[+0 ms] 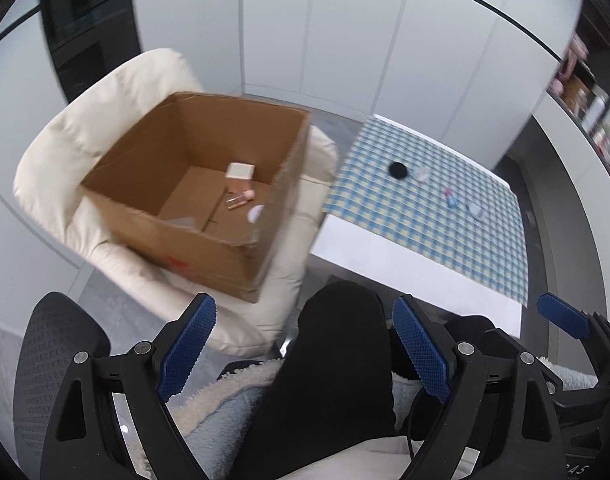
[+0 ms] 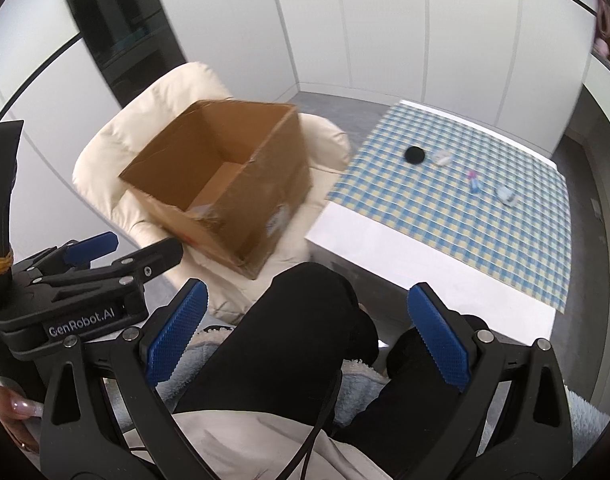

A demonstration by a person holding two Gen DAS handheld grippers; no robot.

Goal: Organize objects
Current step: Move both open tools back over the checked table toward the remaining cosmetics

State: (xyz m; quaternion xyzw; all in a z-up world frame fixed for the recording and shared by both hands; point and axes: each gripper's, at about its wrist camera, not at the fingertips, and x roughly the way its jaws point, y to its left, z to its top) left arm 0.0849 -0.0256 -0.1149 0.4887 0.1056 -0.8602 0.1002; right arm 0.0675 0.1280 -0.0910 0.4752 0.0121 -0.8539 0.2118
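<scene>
An open cardboard box (image 1: 209, 200) (image 2: 225, 184) sits on a cream armchair (image 1: 85, 132) (image 2: 145, 120). Inside it lie a white square box (image 1: 240, 171), pink cosmetics (image 1: 241, 199) and a pale round item (image 1: 256, 213). On the checked tablecloth (image 1: 445, 232) (image 2: 485, 232) lie a black round disc (image 1: 397, 169) (image 2: 414, 155), a clear small item (image 1: 421, 175) (image 2: 441, 158), a pink-and-blue tube (image 1: 450, 197) (image 2: 474, 181) and a pale blue item (image 1: 475, 211) (image 2: 507, 196). My left gripper (image 1: 303, 344) (image 2: 121, 250) and right gripper (image 2: 305, 332) are both open and empty, held above the person's lap.
The person's black-trousered knee (image 1: 337, 344) (image 2: 297, 320) lies between the fingers in both views. A black mesh chair back (image 1: 53, 360) is at lower left. White cabinets (image 1: 345, 40) line the far wall; shelves with items (image 1: 585, 92) are at right.
</scene>
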